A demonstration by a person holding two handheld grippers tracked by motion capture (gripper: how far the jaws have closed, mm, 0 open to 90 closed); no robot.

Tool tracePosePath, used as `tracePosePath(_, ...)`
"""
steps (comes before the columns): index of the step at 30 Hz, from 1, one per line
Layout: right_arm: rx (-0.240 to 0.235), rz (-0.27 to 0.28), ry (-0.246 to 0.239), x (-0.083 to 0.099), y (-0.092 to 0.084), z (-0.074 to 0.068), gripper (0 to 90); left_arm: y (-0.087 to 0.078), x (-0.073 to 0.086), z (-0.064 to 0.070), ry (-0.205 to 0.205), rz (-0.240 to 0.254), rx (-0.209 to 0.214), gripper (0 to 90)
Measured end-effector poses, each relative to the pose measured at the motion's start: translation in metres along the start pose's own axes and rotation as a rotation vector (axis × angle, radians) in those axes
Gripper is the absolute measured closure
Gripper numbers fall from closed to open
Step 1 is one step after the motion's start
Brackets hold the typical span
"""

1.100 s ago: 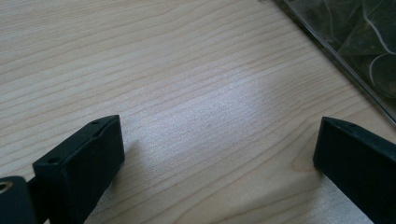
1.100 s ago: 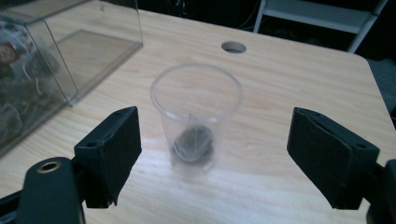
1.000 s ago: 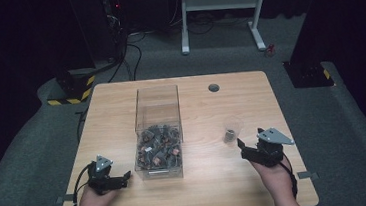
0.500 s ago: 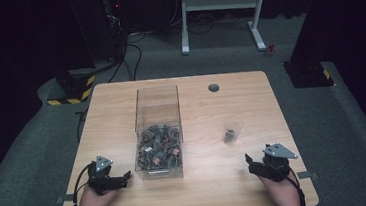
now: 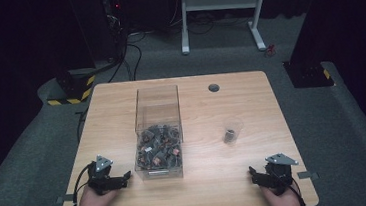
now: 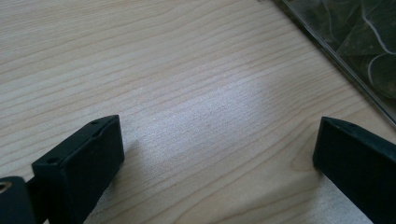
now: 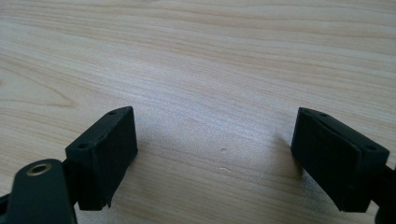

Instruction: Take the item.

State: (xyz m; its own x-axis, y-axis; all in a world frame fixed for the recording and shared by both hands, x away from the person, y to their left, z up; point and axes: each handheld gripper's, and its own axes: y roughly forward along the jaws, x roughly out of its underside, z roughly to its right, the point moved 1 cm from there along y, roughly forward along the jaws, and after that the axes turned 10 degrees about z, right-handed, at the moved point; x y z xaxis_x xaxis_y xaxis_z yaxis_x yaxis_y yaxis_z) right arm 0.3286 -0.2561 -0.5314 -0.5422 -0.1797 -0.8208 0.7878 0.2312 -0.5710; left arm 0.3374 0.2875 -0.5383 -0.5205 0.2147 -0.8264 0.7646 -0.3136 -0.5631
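Note:
A clear plastic box (image 5: 157, 135) stands on the wooden table (image 5: 207, 111), its lower half holding several small dark parts. A small clear cup (image 5: 231, 133) with something dark inside stands to its right. My left gripper (image 5: 125, 177) rests open at the table's front left, just left of the box. In the left gripper view its jaws stand wide apart over bare wood (image 6: 205, 116), with the box wall (image 6: 355, 51) at the upper right. My right gripper (image 5: 252, 171) rests open near the front right corner, jaws wide over bare wood (image 7: 215, 121).
A round cable hole (image 5: 214, 87) sits near the table's far edge. Beyond the table are a white stand frame (image 5: 220, 9), cables on the grey carpet, and a black-and-yellow striped base (image 5: 72, 92) at the far left.
My right gripper has drawn back from near the cup toward the table's front right edge and settled low. The left gripper, box and cup have stayed put.

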Motion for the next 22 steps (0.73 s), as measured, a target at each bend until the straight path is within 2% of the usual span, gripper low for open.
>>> tracePosePath(9,-0.008,-0.004,0.009,-0.0016,0.0020,-0.0004,14.1,-0.0003,0.0001,0.0009,-0.002,0.002,-0.009,2.5)
tracePosePath(16,-0.020,0.001,-0.014,-0.0042,0.0061,0.0010,14.2,-0.0002,-0.0002,0.0013,-0.005,-0.002,-0.012,2.5)
tracePosePath(22,-0.019,0.000,-0.008,-0.0048,0.0069,0.0001,14.2,-0.0003,-0.0002,0.0013,-0.004,-0.002,-0.012,2.5)
